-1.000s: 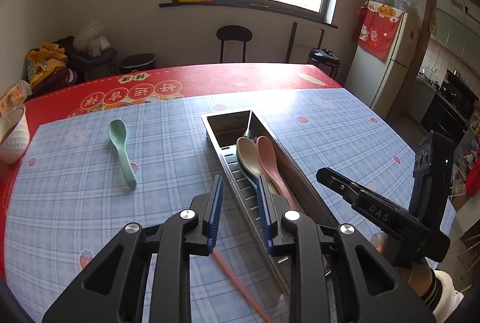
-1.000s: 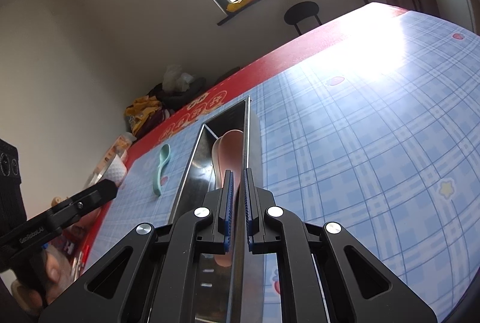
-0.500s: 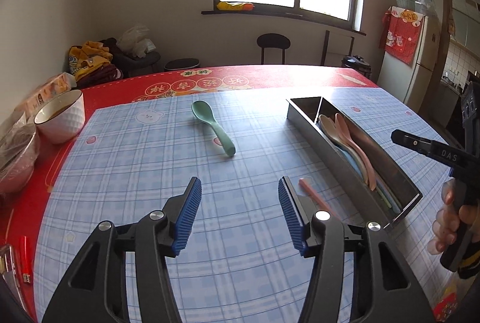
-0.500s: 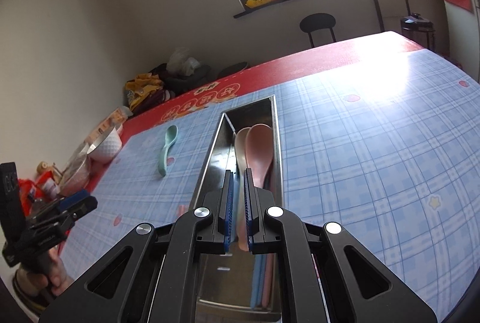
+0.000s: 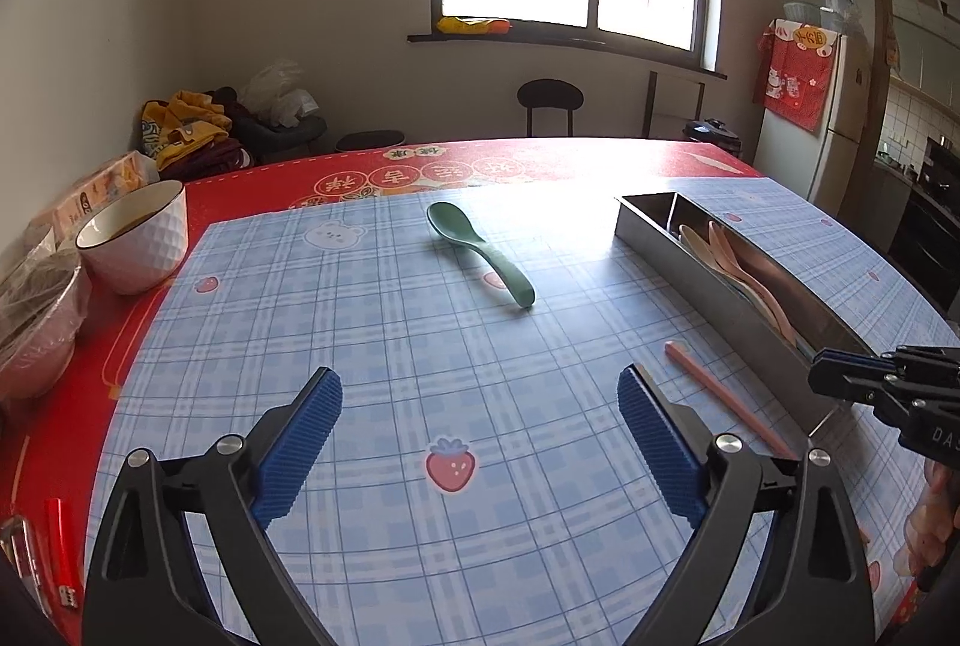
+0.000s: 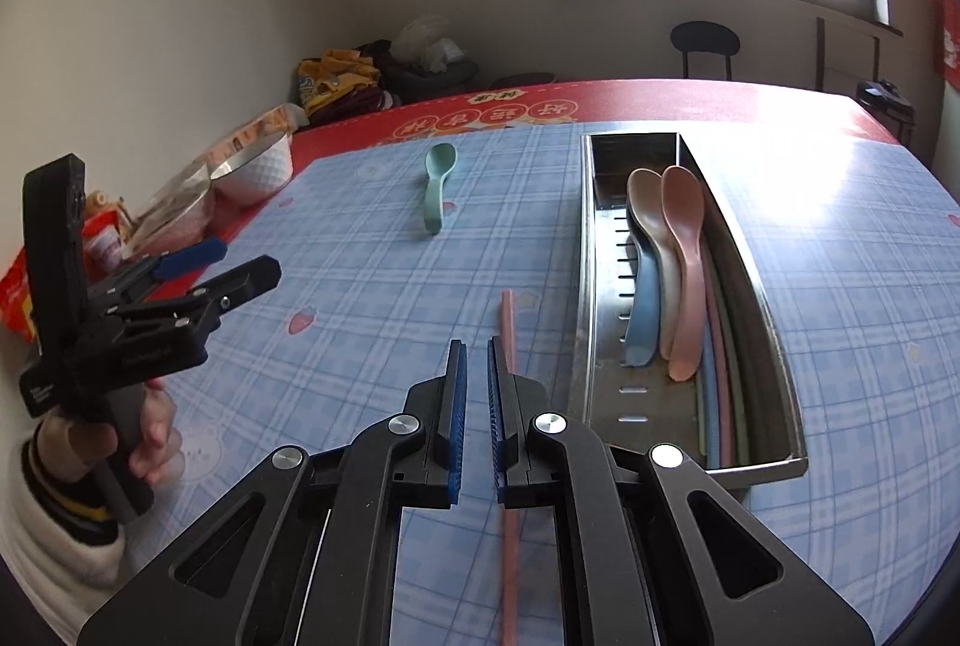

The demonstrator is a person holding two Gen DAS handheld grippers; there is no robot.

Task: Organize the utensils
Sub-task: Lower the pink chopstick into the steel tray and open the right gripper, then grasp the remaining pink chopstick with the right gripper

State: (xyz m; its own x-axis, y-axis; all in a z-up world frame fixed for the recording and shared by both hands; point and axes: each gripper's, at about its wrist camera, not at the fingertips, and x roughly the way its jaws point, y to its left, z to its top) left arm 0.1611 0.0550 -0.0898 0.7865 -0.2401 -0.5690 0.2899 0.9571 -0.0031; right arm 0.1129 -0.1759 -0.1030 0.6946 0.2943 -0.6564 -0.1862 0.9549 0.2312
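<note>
My left gripper (image 5: 478, 394) hangs low over the checked tablecloth, its jaws opening wide with nothing between them. Ahead of it a green spoon (image 5: 480, 262) lies on the cloth. A pink chopstick (image 5: 720, 400) rests on the cloth just right of the gripper, beside the steel utensil tray (image 5: 708, 298). In the right wrist view my right gripper (image 6: 475, 346) is shut and holds nothing. The pink chopstick (image 6: 509, 322) runs under its right finger. The steel tray (image 6: 756, 469) holds blue, beige and pink spoons (image 6: 684, 250) and several chopsticks.
A white bowl (image 5: 135, 238), a plastic-wrapped bowl (image 5: 36, 322) and snack packs crowd the table's left edge. A red lighter (image 5: 60, 544) lies at the near left corner. A hand holds the left gripper (image 6: 240, 274) at left. A chair (image 5: 549, 103) stands beyond the table.
My left gripper drew away leftward from the tray and its jaws spread wide. My right gripper swung left from above the tray to above the pink chopstick, staying shut.
</note>
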